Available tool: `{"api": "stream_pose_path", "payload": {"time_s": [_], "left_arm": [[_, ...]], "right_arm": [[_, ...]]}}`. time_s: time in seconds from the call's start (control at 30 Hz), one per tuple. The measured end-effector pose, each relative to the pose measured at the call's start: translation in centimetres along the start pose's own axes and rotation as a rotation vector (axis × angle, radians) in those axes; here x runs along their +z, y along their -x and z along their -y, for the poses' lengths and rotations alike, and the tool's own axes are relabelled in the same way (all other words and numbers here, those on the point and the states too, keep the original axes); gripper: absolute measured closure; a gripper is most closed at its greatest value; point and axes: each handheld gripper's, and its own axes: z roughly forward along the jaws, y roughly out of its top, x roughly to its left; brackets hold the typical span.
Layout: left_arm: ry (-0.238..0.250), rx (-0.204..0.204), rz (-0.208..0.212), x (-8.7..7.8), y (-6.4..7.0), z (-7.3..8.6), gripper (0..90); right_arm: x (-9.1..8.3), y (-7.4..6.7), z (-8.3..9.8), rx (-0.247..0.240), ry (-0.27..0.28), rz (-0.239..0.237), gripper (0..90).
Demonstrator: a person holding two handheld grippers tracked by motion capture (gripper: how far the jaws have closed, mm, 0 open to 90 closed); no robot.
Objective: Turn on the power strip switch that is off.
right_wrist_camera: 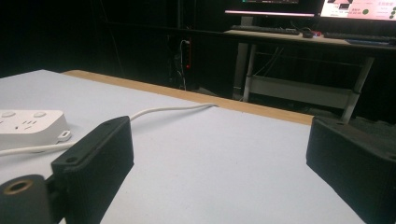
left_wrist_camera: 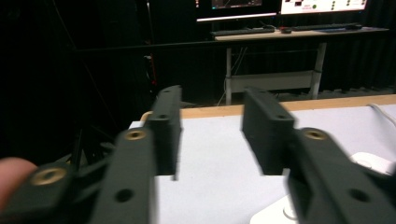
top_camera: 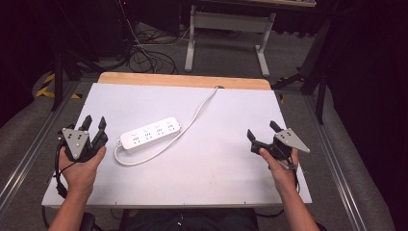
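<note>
I see the white power strip (top_camera: 150, 134) lying flat, left of the white table's (top_camera: 216, 163) middle, its cord (top_camera: 197, 113) running to the far edge. My left gripper (top_camera: 95, 126) sits near the left edge, just beside the strip, jaws parted with nothing between them. My right gripper (top_camera: 262, 131) hangs near the right edge, jaws wide apart, empty.

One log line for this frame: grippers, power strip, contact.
left gripper: open, empty | right gripper: open, empty | power strip: flat on table, between grippers | contact: none
</note>
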Motion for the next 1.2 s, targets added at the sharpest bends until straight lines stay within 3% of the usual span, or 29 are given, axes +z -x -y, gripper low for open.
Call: {"api": "stream_pose_path", "payload": {"time_s": [0.13,0.23,0.43,0.57,0.8,1.0,1.2], "left_arm": [[0.002,-0.019,0.01,-0.1,-0.5,-0.1,78.2],[-0.005,-0.041,0.011,-0.1,-0.8,0.0,82.2],[-0.005,-0.032,0.018,-0.3,-0.8,-0.2,88.8],[-0.011,-0.022,0.025,-0.4,-0.7,-0.3,90.0],[-0.027,-0.003,0.08,-0.4,-0.8,-0.6,90.0],[-0.045,-0.049,0.12,-0.1,-0.5,-1.4,90.0],[-0.073,-0.001,0.175,0.7,0.6,-2.2,90.0]], "right_arm": [[0.0,0.0,0.0,0.002,0.001,0.001,7.9],[0.0,0.0,0.0,0.004,-0.001,0.001,8.0],[0.0,0.0,0.0,-0.001,-0.001,-0.001,8.3],[0.0,0.0,0.0,0.002,-0.005,-0.001,8.4],[0.0,0.0,0.0,0.006,-0.009,-0.005,8.7],[0.1,0.0,0.1,0.01,-0.017,-0.007,8.7],[0.3,0.0,0.1,0.009,-0.021,-0.011,8.9]]}}
